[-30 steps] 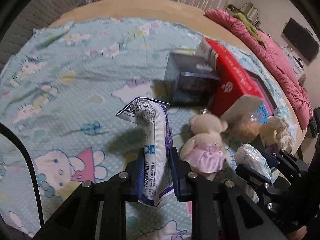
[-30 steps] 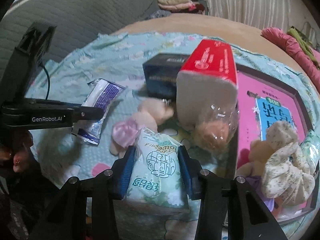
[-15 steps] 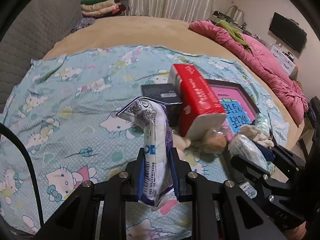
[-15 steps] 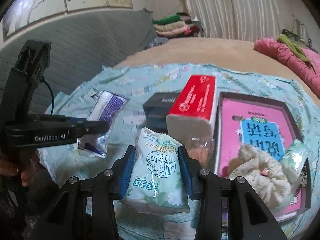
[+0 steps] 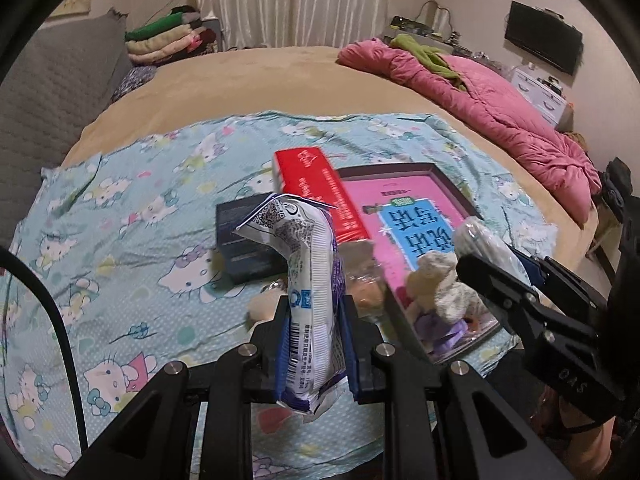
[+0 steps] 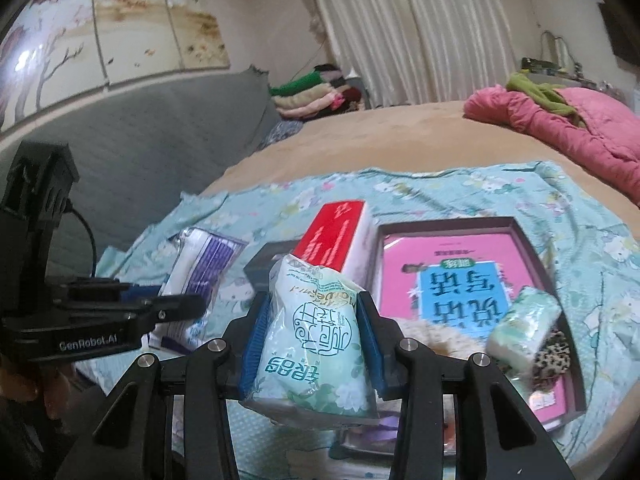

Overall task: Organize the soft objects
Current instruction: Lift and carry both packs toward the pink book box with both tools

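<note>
The left tool (image 5: 314, 344) is clenched on a purple-white packet (image 5: 310, 280), standing upright; the right tool (image 6: 312, 344) grips a green tissue pack (image 6: 314, 332). Both hang over the bed, the pink-lined tray (image 6: 536, 248) ahead and nearer the right hand. A plush (image 5: 440, 284) partly hides the tray's near end.

Red box (image 5: 316, 188) and dark box (image 5: 244, 240) block the tray's (image 5: 448, 178) left side.
</note>
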`<state>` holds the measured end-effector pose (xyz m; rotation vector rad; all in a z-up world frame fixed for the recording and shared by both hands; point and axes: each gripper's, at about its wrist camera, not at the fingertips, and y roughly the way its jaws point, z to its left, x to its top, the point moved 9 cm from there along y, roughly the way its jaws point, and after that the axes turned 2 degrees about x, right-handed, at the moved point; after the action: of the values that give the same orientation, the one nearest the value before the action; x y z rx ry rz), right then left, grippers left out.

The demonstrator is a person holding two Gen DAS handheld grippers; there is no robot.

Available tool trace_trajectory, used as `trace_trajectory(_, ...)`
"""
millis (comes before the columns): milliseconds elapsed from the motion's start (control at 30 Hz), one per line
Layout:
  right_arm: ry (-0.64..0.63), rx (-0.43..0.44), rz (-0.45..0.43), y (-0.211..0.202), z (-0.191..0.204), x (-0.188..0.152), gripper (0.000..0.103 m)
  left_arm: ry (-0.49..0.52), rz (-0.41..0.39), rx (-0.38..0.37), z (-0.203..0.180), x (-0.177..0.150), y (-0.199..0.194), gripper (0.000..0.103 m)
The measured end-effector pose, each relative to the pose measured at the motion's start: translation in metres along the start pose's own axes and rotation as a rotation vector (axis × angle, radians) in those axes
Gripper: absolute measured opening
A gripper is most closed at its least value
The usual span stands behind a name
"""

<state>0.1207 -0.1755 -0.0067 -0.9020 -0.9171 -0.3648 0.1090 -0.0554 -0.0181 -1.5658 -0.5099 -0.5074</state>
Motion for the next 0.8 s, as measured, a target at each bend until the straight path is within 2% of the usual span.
trace_trajectory(467, 0.111, -0.059, -0.079, -0.031, -0.049, 0.014, 0.044, 0.069, -0.027, -0.030, -0.046, 0.016, -0.006, 0.023)
trace_trajectory(800, 0.170, -0.162, -0.112, -0.050, -0.099, 0.014, 0.044, 0.106, -0.015, -0.083, -0.081, 0.024, 0.012, 0.023)
